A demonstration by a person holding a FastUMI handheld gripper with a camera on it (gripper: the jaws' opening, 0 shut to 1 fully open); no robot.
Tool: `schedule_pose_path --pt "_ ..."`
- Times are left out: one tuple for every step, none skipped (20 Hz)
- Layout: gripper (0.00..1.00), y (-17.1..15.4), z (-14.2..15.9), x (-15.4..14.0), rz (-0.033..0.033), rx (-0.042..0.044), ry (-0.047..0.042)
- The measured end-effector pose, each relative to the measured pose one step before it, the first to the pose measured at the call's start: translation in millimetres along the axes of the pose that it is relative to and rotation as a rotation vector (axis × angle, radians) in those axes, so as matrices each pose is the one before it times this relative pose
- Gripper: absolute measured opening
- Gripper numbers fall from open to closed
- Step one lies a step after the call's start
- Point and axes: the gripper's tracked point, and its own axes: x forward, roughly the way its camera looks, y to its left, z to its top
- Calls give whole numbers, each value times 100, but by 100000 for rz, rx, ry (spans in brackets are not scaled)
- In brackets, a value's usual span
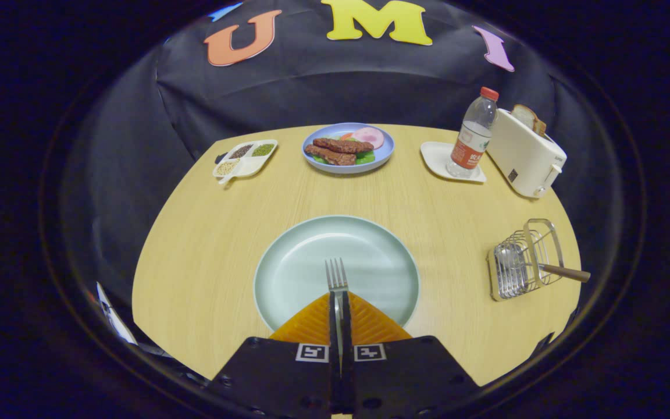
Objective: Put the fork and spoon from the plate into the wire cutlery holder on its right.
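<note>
The fork (337, 278) lies along the claw's own line, its long axis running straight away from the claw toward the far edge of the desk, tines pointing forward over the middle of the pale green plate (300, 273). Its handle passes back between the two fingers. The claw (339, 302) is pressed together on that handle, both fingers pinching it from either side, with the tines sticking out just ahead of the fingertips. Whether the fork rests on the plate or is held just above it cannot be told.

The plate sits near the near edge of the desk (207, 233), about midway along it. To its right, close to the desk's right edge, the wire cutlery holder (524, 262) lies with the spoon (535, 265) in it: the bowl sits inside the wires toward the plate and the brown handle pokes out toward the right edge.

Along the far edge stand a divided white dish of grains (246, 158) toward the left corner, a blue plate of meat and greens (348, 147) in the middle, then a water bottle (473, 135) on a small white tray (437, 158), and a white toaster (524, 152) holding a slice of bread (528, 119) at the far right corner.
</note>
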Motion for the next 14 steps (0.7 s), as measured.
schedule_pose_path --pt "1 36 -471 -1114 1437 232 1232" --pt "1 -36 -9 28 1146 613 1319" --pt "1 64 -13 -72 1393 751 626" --pt "1 -282 135 27 -350 311 320" --pt "1 -496 -254 87 -883 -216 1000" --pt "1 14 -339 215 1379 312 1662" --pt "1 492 -546 263 2489 848 1748" --pt "1 186 -250 656 1093 -429 407" --pt "3 -58 -176 56 416 -1791 -965" --pt "5 -102 -73 432 -1176 -2388 -1123" --pt "11 -311 -522 475 -2343 -2321 -250" --pt "17 -427 -454 415 -2879 -1466 744" --pt "18 -40 -517 421 -1137 -541 1031" --pt "19 -57 -376 419 -907 -100 1199"
